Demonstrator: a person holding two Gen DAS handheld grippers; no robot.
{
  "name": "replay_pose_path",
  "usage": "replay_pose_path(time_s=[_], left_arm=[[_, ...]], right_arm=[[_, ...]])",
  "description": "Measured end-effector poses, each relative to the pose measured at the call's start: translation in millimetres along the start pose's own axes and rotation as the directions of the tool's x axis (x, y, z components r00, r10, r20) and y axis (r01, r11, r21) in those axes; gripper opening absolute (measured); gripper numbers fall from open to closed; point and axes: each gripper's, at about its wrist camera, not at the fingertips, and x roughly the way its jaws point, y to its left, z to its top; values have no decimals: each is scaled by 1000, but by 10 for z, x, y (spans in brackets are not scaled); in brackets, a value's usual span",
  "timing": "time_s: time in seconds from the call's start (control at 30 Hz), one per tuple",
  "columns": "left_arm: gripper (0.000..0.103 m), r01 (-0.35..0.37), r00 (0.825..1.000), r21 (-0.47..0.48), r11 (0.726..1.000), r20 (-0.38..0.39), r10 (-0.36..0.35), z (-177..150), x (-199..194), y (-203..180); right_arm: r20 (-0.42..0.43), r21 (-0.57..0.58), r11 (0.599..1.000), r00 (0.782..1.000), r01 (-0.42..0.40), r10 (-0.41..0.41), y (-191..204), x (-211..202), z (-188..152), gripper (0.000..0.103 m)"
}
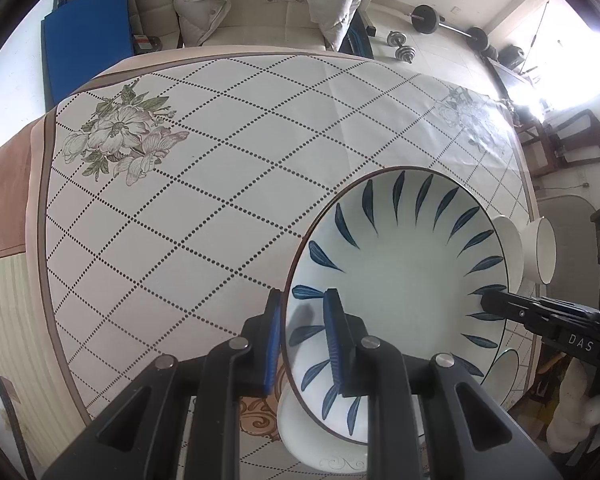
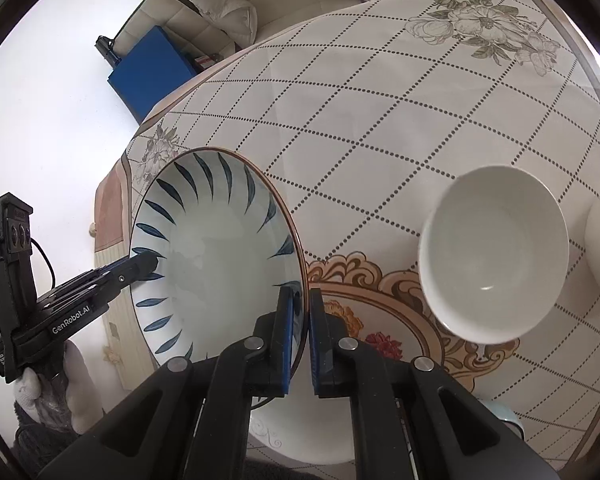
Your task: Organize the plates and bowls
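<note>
Both grippers, left [image 1: 302,336] and right [image 2: 300,332], have fingers clamped on the blue-leaf plate's [image 1: 400,280] rim, lifted off the desk [image 1: 220,200]; white bowl [image 2: 494,252] and other dishes remain unsorted.

A blue-leaf patterned plate [image 1: 396,280] is held above the counter [image 1: 204,200], the left gripper [image 1: 306,332] with its jaws clamped on its near rim. The right gripper [image 1: 496,304] grips the opposite edge, with white bowls [image 1: 540,248] just beyond.
</note>
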Motion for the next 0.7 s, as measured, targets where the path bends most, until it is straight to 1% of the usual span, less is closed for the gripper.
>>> replay_pose_path(time_s=[0.17, 0.37, 0.5, 0.7], left_arm=[[18, -1, 1000, 34, 999, -26, 2, -268, 53, -142], [18, -3, 998, 55, 998, -65, 6, -585, 152, -175], [18, -16, 996, 65, 998, -83, 21, -742, 231, -176], [18, -40, 992, 83, 996, -119, 50, -915, 417, -192]], right_arm=[[-4, 25, 1000, 1000, 10, -10, -135, -44, -383, 9], [-24, 62, 998, 1000, 12, -11, -259, 44, -818, 9], [-41, 74, 997, 999, 14, -11, -316, 141, -1021, 9], [-64, 83, 996, 998, 29, -24, -413, 296, -1176, 9]])
